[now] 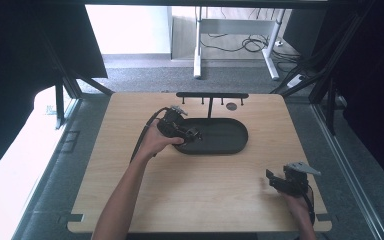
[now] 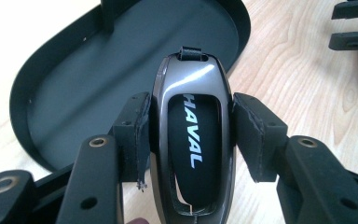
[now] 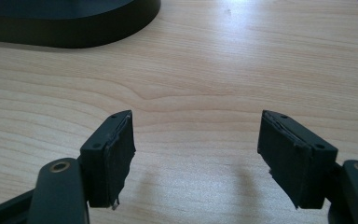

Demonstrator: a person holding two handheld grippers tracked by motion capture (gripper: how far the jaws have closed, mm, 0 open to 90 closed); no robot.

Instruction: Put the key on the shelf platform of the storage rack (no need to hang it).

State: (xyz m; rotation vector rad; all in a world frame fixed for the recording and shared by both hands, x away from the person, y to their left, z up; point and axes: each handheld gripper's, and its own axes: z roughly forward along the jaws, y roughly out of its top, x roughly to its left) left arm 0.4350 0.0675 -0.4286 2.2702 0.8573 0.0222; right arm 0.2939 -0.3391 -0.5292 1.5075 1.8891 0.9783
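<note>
A person's left gripper (image 2: 191, 140) is clamped on a car key fob (image 2: 193, 140), one pad pressing each long side; the fob's looped end points away from the hand, its HAVAL lettering facing up. Gripper and fob hang over the near left rim of a black oval tray (image 1: 230, 142) on a wooden table (image 1: 200, 195). The right gripper (image 3: 198, 149) rests near the table's right front corner, well apart from the tray, jaws spread with nothing between them

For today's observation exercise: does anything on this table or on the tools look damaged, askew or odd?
Only wear stands out. The pads on the right gripper fingers are frayed, with ragged, peeling lower edges. The left gripper, shut on the car key fob, has similarly tattered padding. The black tray looks undamaged.
</note>
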